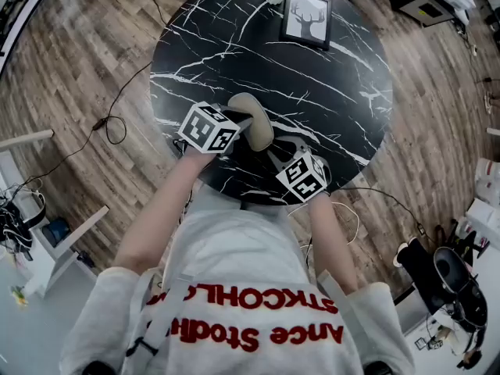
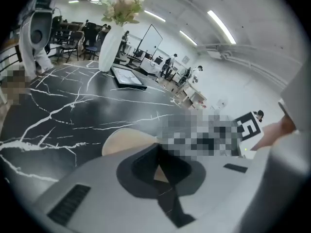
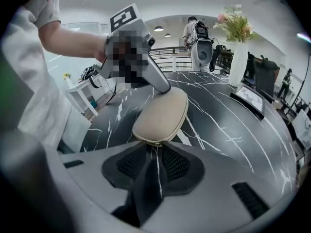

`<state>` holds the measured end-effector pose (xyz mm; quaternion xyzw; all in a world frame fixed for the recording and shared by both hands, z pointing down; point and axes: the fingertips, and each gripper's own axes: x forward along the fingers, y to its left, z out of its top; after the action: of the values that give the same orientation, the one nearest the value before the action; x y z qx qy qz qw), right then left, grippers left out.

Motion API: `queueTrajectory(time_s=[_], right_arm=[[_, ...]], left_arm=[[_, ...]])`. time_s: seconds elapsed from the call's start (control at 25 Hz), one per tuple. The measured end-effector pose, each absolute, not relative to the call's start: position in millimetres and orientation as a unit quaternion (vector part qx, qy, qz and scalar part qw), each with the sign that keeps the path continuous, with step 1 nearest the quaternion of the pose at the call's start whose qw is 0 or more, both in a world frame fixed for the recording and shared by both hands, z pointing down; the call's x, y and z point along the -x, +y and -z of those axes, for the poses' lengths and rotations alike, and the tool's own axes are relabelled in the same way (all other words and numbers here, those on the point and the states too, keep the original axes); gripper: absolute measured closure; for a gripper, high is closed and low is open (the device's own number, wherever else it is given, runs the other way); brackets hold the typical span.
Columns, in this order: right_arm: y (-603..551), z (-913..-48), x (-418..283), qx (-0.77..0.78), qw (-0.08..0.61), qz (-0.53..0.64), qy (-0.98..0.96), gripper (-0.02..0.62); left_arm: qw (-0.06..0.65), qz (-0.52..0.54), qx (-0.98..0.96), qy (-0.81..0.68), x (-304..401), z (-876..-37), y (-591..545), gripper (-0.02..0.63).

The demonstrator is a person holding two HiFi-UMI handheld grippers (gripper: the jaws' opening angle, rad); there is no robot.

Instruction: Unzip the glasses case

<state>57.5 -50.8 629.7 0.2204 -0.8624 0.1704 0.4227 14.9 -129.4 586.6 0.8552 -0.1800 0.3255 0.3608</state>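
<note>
A beige glasses case (image 3: 163,114) lies closed on a round black marble table (image 1: 328,92), close to the edge nearest the person. Its length runs away from the right gripper (image 3: 156,152).

That gripper's jaws are pressed together, with only a thin pale line between the dark ribbed pads. Their tips sit right at the case's near end, where they appear to pinch the small metal zip pull (image 3: 156,142).

At the far end, the left gripper (image 2: 160,165) is closed onto the shell. The left gripper view shows a wedge of beige in the narrow V between its pads, and the right gripper view shows its tip bearing on the case's top.

In the head view the two grippers meet the case from opposite ends, just in front of the person's white sweatshirt (image 1: 250,287) with red lettering.

Farther across the table stand a framed deer picture (image 1: 306,18) and a white vase (image 2: 111,47) of pink flowers, both well apart from the case. A wood-plank floor (image 1: 78,61) surrounds the table, with a dark cable (image 1: 109,123) trailing over it on the left.
</note>
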Motion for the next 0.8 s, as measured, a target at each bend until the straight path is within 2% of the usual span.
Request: queueTrajectory(time_s=[0.32, 0.4, 0.48, 0.6, 0.8], right_arm=[[-49, -634, -59, -0.228, 0.422, -0.175, -0.860, 0.529], [-36, -639, -50, -0.209, 0.431, -0.169, -0.861, 0.559], [-21, -643, -31, -0.195, 0.431, -0.154, -0.867, 0.563], [-18, -642, -21, -0.251, 0.402, -0.188, -0.860, 0.561], [-40, -637, -55, -0.348, 0.377, -0.225, -0.828, 0.560]], left_arm=[[0.371, -0.312, -0.853, -0.195, -15, -589, -131, 0.600], [0.369, -0.313, -0.852, -0.199, -15, -589, -131, 0.600], [0.369, -0.314, -0.852, -0.199, -14, -589, -131, 0.600], [0.372, -0.311, -0.852, -0.195, -15, -589, -131, 0.600], [0.371, -0.307, -0.853, -0.201, -13, -588, -131, 0.600]])
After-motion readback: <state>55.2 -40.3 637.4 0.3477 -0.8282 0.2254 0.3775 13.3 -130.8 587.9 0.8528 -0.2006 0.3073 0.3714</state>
